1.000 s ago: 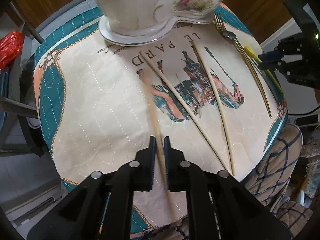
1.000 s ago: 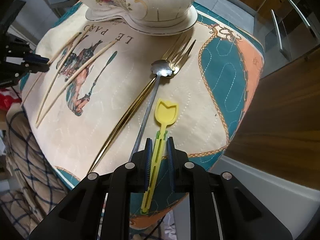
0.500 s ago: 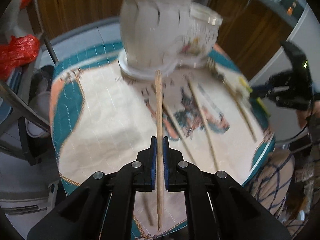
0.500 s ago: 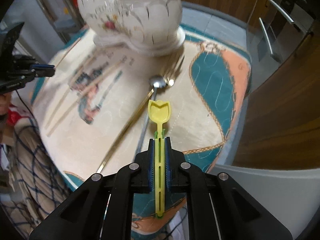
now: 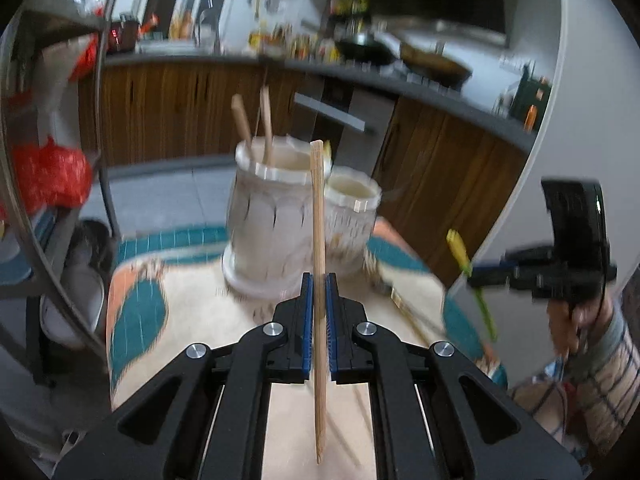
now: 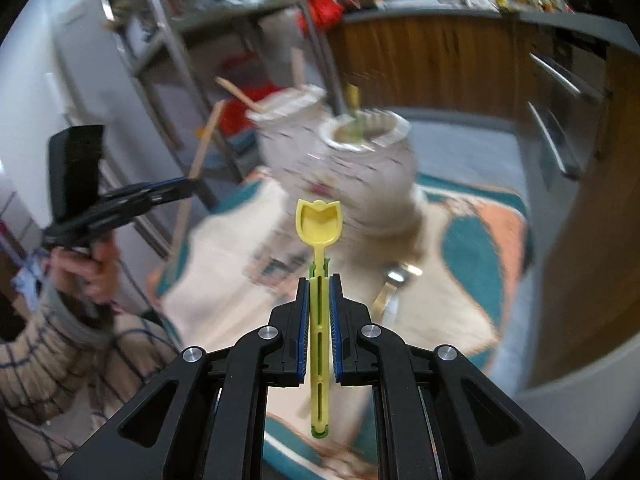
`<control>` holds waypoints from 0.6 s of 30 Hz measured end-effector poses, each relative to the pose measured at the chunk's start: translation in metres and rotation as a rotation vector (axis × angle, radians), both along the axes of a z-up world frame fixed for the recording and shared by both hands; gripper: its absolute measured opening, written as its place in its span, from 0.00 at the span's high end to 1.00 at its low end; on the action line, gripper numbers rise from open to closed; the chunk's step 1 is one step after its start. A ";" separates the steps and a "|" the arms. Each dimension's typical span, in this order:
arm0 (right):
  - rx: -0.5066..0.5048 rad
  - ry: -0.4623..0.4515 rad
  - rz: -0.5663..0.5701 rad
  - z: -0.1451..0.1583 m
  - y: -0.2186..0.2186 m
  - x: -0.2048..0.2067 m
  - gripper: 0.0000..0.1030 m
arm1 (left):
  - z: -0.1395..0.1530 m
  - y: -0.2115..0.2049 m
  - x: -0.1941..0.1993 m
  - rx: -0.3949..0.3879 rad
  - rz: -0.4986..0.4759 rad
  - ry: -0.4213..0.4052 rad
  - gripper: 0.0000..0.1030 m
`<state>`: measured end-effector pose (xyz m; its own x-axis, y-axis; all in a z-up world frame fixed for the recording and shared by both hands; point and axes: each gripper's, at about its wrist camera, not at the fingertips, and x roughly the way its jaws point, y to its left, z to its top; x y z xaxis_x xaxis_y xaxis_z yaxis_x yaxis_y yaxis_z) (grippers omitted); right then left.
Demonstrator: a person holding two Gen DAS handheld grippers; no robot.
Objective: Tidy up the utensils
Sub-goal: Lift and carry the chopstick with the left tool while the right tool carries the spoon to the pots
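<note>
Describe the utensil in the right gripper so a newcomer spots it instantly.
Start at the white two-compartment ceramic holder on the quilted teal-and-cream tablecloth. In front of it, lifted off the cloth, the right gripper clamps a small yellow plastic scoop by its slotted handle. Its tulip-shaped bowl and bright yellow set it apart from the plain wooden chopstick and the metal cutlery.

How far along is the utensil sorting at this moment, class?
Done: two chopsticks already stand in the taller cup, and a yellow-green utensil sits in the shorter cup. In hand: the left gripper clamps a chopstick, the right gripper a yellow spoon, both lifted near the cups. Left: a metal spoon and a gold utensil on the mat.
</note>
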<state>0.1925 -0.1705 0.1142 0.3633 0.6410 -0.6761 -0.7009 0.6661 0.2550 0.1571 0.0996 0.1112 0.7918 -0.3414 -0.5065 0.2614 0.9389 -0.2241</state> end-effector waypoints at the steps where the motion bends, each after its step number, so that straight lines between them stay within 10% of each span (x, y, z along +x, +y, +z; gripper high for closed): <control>1: 0.014 -0.014 0.008 0.002 0.007 -0.003 0.90 | 0.004 0.000 0.000 -0.010 0.011 -0.033 0.95; 18: 0.280 -0.323 -0.181 0.033 0.063 0.036 0.89 | 0.048 -0.003 0.034 -0.130 0.170 -0.341 0.95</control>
<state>0.2283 -0.1078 0.1474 0.6495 0.6897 -0.3201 -0.6528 0.7217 0.2305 0.1908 0.0961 0.1592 0.9578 -0.2349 -0.1658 0.1848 0.9446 -0.2712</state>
